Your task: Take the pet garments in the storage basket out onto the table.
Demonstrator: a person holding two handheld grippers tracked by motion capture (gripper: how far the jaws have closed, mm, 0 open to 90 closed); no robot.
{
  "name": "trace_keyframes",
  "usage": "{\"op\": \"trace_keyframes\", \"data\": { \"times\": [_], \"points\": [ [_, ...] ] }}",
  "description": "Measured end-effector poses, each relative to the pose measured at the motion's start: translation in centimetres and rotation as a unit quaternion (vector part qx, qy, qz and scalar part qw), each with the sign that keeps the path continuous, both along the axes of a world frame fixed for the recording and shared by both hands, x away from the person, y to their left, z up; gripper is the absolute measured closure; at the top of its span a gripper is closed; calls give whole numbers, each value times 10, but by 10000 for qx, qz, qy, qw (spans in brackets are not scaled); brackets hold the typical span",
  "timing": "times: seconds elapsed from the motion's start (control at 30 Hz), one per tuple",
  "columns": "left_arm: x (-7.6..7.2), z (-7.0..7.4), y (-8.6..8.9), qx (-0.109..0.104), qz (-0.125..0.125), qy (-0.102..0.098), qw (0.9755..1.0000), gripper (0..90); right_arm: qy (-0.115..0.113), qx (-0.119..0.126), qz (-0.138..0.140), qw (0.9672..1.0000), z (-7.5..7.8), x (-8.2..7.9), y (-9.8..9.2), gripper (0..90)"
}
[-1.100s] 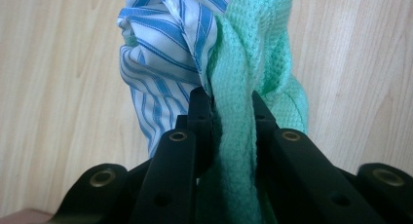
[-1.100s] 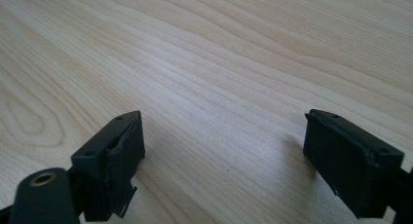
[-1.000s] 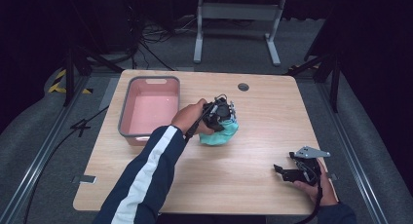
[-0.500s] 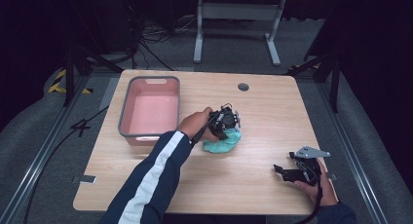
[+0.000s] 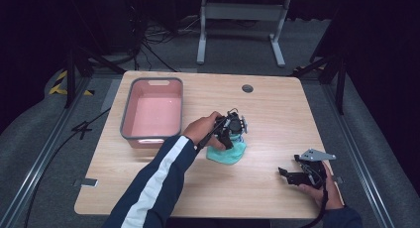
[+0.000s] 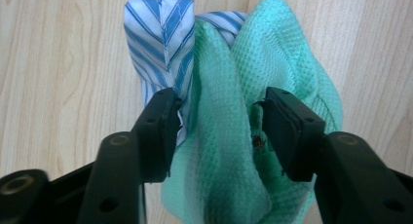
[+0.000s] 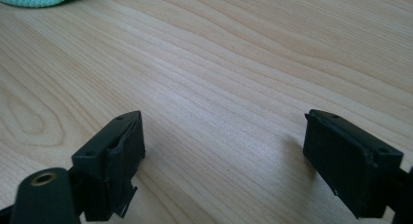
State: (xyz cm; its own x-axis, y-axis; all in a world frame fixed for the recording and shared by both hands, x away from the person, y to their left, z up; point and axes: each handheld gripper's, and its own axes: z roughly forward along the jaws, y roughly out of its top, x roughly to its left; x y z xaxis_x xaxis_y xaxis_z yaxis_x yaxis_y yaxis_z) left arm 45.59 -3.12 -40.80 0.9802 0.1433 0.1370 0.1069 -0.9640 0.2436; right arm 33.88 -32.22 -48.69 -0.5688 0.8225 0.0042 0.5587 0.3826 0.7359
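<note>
So there's two bits of fabric bunched together on the wooden surface [image 5: 277, 124], roughly mid-way across it. The green cloth [image 6: 229, 151] is a mint waffle-weave piece, crumpled into soft upright folds, with one small dark spot on it. Tucked right against it, touching, is a striped cloth [image 6: 163, 39], white with blue stripes, pinched up into a peak and partly wrapped by the green one. From the high view the green cloth [image 5: 227, 152] looks like a small rumpled heap lying just beside the pink bin.
</note>
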Motion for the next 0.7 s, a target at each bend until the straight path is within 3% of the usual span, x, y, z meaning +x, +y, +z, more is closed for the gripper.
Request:
{"op": "trace_keyframes", "data": {
  "times": [0.27, 0.33, 0.4, 0.43, 0.7],
  "points": [
    [-3, 9, 7, -194, 126, -96, 9997, 333, -6, -6, 0, 10000, 0, 0, 0, 156],
    [-3, 13, 11, -373, 147, -86, 9992, 298, -6, -7, -3, 10000, 0, 0, 0, 156],
    [-3, 15, 12, -356, 163, -63, 9992, 286, -5, -4, -3, 10000, 0, 0, 0, 156],
    [-3, 15, 14, -455, 212, -113, 9987, 286, -6, -7, -2, 10000, 0, 0, 0, 156],
    [-9, 24, 22, -463, 208, -339, 9981, 240, -5, -5, -3, 10000, 0, 0, 0, 156]
  ]
}}
